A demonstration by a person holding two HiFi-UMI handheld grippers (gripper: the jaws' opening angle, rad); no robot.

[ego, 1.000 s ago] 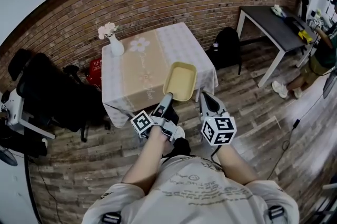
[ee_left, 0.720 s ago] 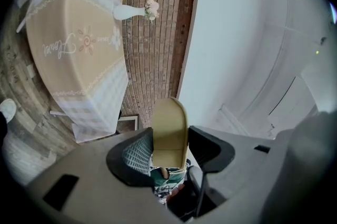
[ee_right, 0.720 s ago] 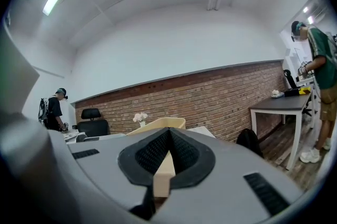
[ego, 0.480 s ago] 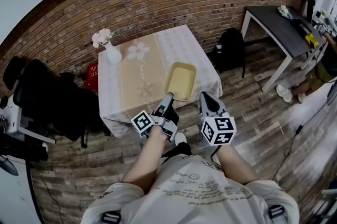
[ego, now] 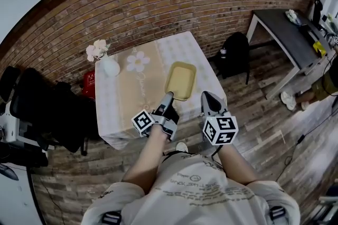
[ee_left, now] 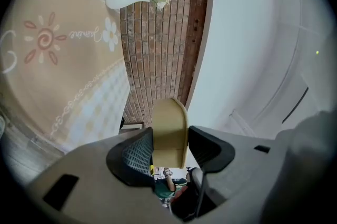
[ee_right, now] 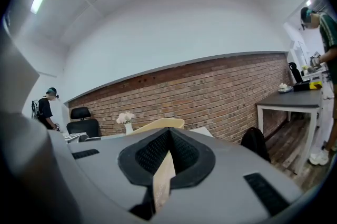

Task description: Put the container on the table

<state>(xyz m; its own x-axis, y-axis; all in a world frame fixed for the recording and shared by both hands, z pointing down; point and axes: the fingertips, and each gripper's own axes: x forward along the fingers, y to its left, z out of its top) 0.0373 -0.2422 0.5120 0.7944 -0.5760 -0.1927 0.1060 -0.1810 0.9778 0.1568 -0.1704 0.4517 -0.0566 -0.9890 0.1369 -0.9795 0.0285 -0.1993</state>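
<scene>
Change: the desk (ego: 121, 97) had drawn closer beneath the container (ego: 180, 80) as the person walked up
Container: hung over the desk's 3 o'clock side, apparently not yet resting
Left claw (ego: 168, 98): pinched its near rim
Right claw (ego: 206, 96): pinched its near corner
Meaning: lowering looked next

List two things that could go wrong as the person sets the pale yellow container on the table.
1. The left tool and right tool pinch only the near rim of the pale yellow rectangular container, so its far end may sag or slip.
2. It looks to be over the near right part of the square table with the checked cloth; set down there, it might tip off the edge.
</scene>
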